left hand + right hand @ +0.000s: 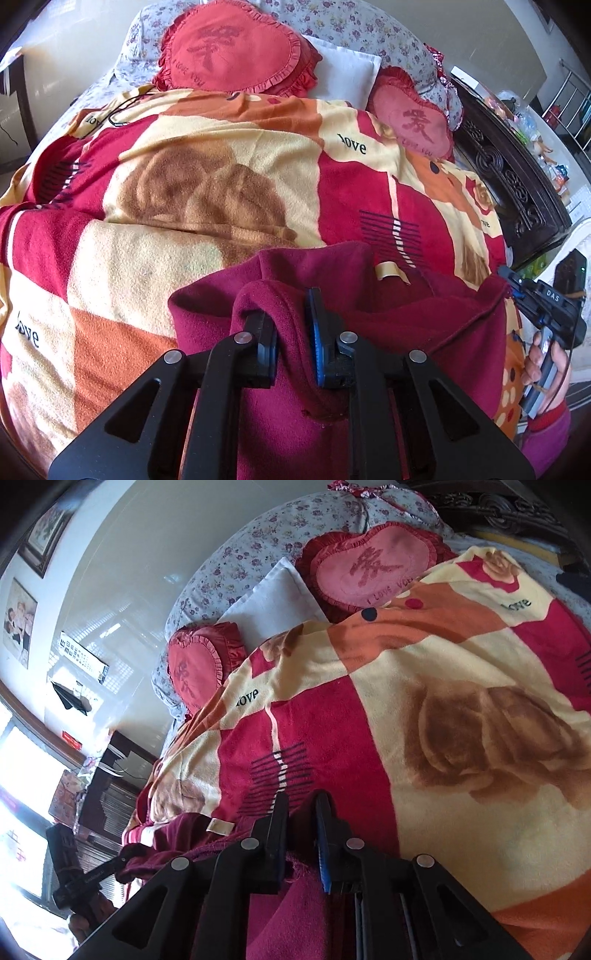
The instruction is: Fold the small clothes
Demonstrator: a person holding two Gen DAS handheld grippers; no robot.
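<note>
Left wrist view: both grippers pinch the maroon garment (369,302) over the blanket (184,184).
Left gripper (293,332) clamps one bunched edge, right gripper (301,834) another; garment spans between them, nearer the blanket's foot.

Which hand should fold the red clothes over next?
Probably the left. The left hand-held gripper pinches a raised fold in the middle of the maroon garment, blanket ahead. The right hand-held gripper grips only its edge.

Garment (388,317) lies on blanket (207,192), pillows (236,55) behind.
</note>
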